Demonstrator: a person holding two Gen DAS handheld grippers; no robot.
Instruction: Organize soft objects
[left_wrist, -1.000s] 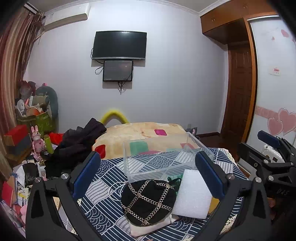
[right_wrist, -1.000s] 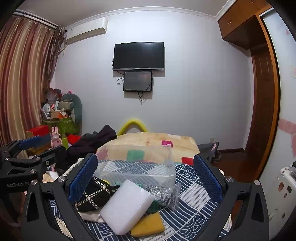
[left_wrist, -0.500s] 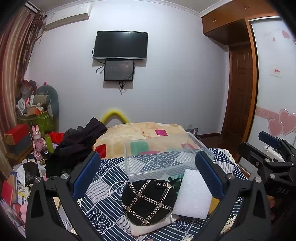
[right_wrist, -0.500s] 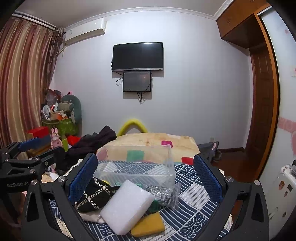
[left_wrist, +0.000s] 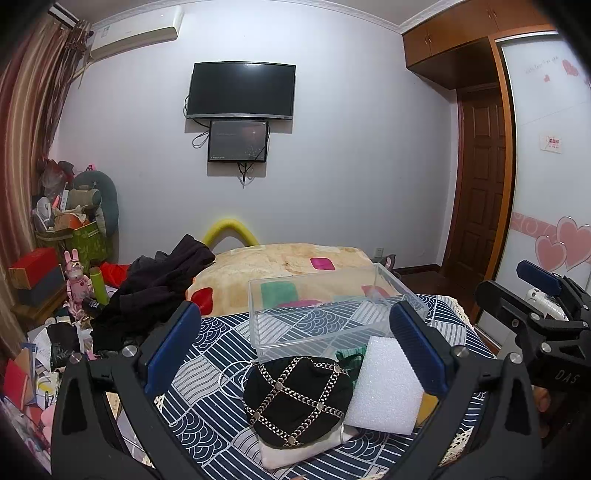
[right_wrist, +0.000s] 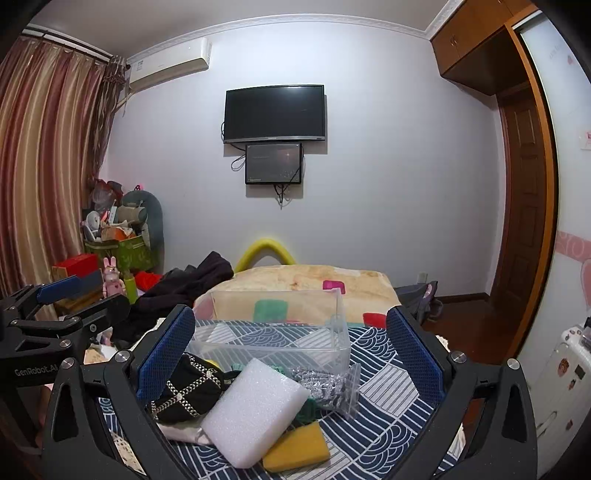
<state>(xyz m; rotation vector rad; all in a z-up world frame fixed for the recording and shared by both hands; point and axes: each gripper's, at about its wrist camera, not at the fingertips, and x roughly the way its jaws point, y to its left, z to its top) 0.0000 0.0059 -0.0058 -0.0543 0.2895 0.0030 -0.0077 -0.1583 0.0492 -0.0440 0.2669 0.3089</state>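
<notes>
A clear plastic bin (left_wrist: 325, 314) (right_wrist: 273, 328) stands empty on a blue patterned cloth (left_wrist: 207, 410). In front of it lie a black cap with gold chain pattern (left_wrist: 295, 398) (right_wrist: 188, 391), a white foam block (left_wrist: 388, 387) (right_wrist: 255, 410), a yellow sponge (right_wrist: 299, 446), a green cloth piece (left_wrist: 349, 360) and a clear bag of silver bits (right_wrist: 328, 384). My left gripper (left_wrist: 295, 350) is open and empty above the cap. My right gripper (right_wrist: 291, 354) is open and empty above the foam block. Each gripper shows at the edge of the other's view.
A beige blanket (left_wrist: 284, 269) covers the bed behind the bin. Dark clothes (left_wrist: 155, 288) are heaped at the left. Boxes and toys (left_wrist: 70, 240) crowd the left corner. A door (left_wrist: 480, 184) and wardrobe (left_wrist: 546, 166) stand at the right.
</notes>
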